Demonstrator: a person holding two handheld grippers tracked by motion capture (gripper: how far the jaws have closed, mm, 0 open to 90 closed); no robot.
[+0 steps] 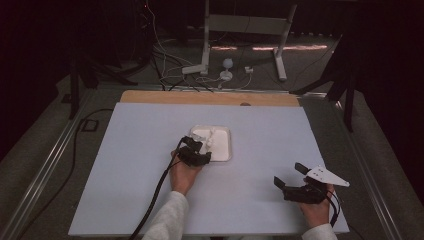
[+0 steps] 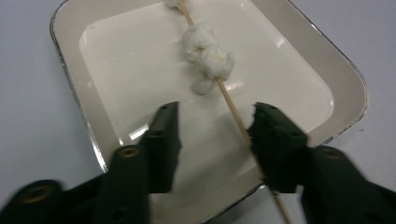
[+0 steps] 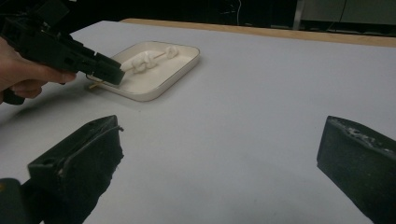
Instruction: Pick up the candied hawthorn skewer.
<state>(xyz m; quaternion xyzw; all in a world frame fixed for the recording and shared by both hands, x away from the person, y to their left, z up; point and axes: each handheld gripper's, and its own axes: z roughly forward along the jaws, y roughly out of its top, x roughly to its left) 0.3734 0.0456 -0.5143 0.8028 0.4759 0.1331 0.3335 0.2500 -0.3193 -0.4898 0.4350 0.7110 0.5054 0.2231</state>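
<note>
Wooden and thin, the skewer [image 2: 233, 109] is lying in the white tray [image 2: 336, 81], which is sitting near the middle of the table [image 1: 125, 150], a little toward the far edge. We are judging it light and fairly stiff, but easy to snap if squeezed hard or levered against the tray's rim. The white soft lumps [image 2: 208, 56] threaded on it look spongy and crushable, so we are choosing the bare stick near its close end as the place to take hold, not the lumps.

Nearest to us, the right gripper [image 1: 292, 179] is resting by the table's near right corner, jaws spread wide with nothing between them. Farther in, the left gripper [image 2: 212, 133] is reaching over the tray's near rim. Its jaws are partly closed around the bare stick; one is touching it, the other is standing off, so nothing is pinched yet.

From the left gripper view we are reading that contact, and the stick's close end poking out over the rim. From the right gripper view we are seeing the side profile instead: the skewer slanting up across the tray, with the left gripper's tip low at the rim. From the high view we are placing the tray on the table.
</note>
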